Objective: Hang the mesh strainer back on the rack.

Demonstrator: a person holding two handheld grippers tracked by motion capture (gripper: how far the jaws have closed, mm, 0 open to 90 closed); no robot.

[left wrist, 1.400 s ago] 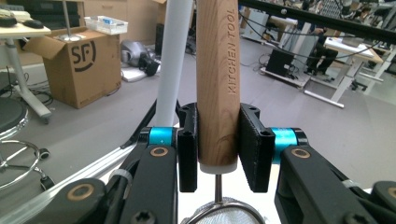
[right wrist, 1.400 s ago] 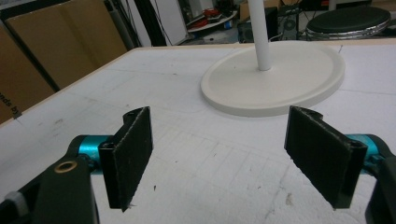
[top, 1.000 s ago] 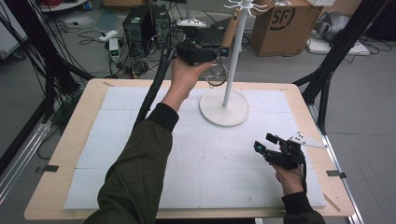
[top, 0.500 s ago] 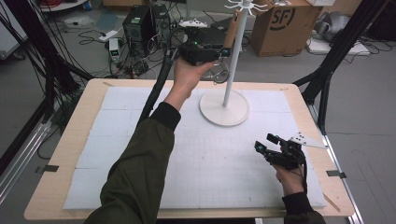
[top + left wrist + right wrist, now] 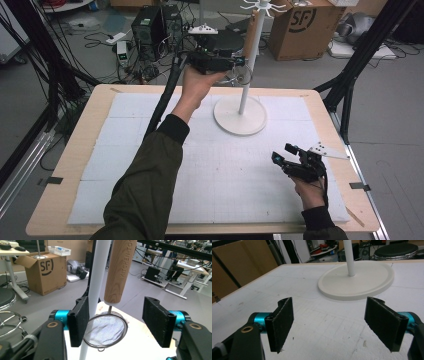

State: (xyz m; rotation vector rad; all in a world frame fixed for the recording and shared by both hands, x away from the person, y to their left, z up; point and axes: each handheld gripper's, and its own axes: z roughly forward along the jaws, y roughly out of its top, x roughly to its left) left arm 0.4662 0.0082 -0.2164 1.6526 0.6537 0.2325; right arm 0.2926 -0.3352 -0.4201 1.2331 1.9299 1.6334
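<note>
Left tool (image 5: 117,322) letting go of a small metal mesh strainer with a wooden handle (image 5: 106,328) hanging on a white pole stand (image 5: 243,80).

The left tool is raised beside the stand's pole at the far side of the table (image 5: 75,165), and its jaws have just been opening; they are standing wide apart, the strainer's handle hanging between them with neither pad pressing on it. The strainer's mesh bowl is dangling just beside the pole, above the stand's round white base. The right tool (image 5: 285,159) is resting low over the table's white mat near its right edge, jaws spread wide and holding nothing.
</note>
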